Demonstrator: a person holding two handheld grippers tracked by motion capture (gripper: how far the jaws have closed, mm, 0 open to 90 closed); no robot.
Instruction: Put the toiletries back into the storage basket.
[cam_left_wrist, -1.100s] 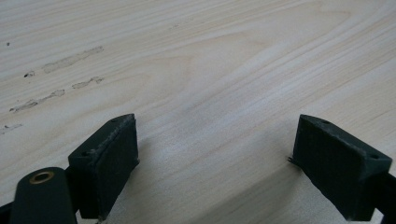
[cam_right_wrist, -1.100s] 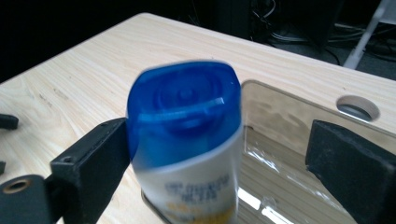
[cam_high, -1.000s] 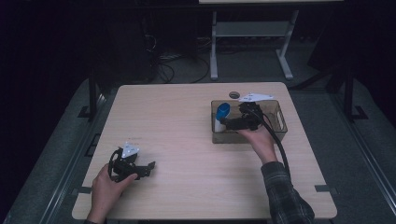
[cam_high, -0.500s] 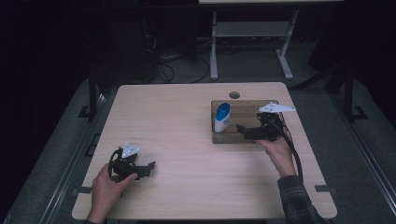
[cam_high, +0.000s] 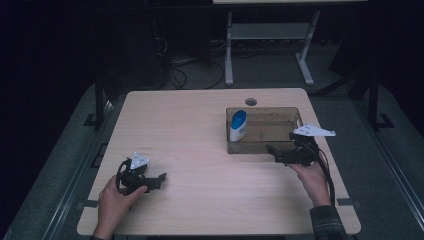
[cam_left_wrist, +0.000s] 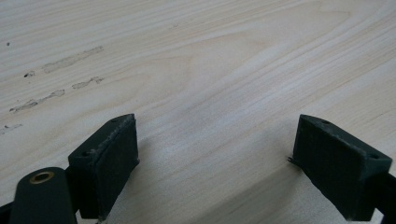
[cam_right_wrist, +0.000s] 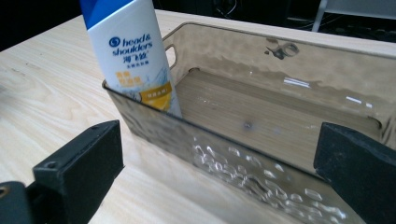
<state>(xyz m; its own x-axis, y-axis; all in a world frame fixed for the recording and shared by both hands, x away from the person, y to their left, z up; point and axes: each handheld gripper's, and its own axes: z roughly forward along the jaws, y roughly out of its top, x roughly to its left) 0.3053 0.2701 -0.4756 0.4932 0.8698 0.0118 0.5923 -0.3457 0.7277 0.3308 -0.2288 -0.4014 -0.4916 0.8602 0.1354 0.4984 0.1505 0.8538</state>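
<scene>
Right now both grippers are empty. Right gripper (cam_high: 282, 153) has its jaws spread wide, sitting at the 5 o'clock corner of the translucent bin (cam_high: 263, 147), just outside its near wall, aimed across it. Shampoo bottle (cam_right_wrist: 130, 51) stands upright against the bin's end wall at 9 o'clock, likely leaning there for support. Left gripper (cam_high: 152, 181) also released, parked low on the table (cam_high: 190, 120) at 7 o'clock, well apart, probably idle out of the way.

I count one shampoo bottle (cam_high: 238, 125), one clear bin (cam_high: 292, 114), one worktop (cam_high: 190, 135), and my two grippers (cam_high: 141, 179) (cam_high: 274, 151).
</scene>
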